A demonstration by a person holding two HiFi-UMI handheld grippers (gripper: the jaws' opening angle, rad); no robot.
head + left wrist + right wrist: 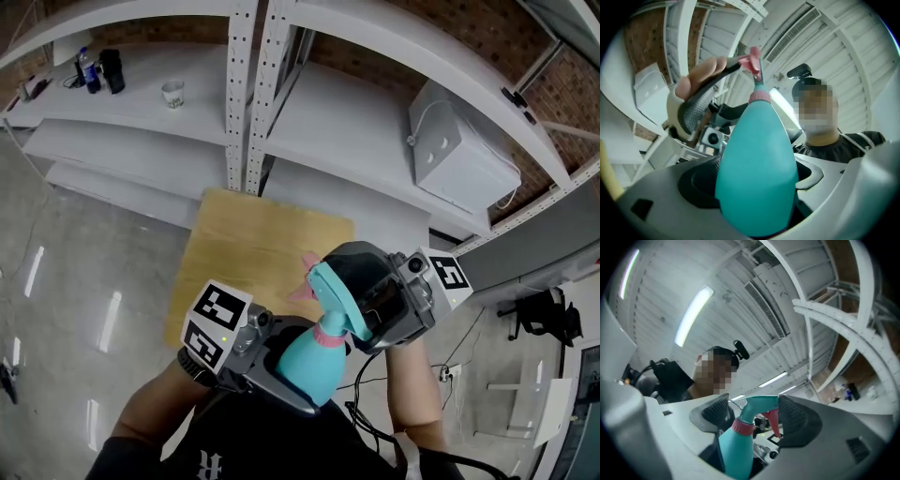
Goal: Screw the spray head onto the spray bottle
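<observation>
L tongs (755, 190) clamp teal spray bottle (757, 140); R tongs (755, 416) wide apart, spray head (761, 404) btwn them, seated on bottle neck.

Looks up along the right tool (753, 403), jaws wide apart. Frames a teal spray head (761, 404) between them, pink trigger (774, 422) just beside the right pad (800, 422). Shows a pink collar (742, 426) atop the teal spray bottle (736, 453). Takes in a ceiling light strip (693, 310) and white shelving (843, 329) at right.

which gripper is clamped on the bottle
The left gripper, shut on the teal spray bottle; the right gripper stands open around the spray head.
</observation>
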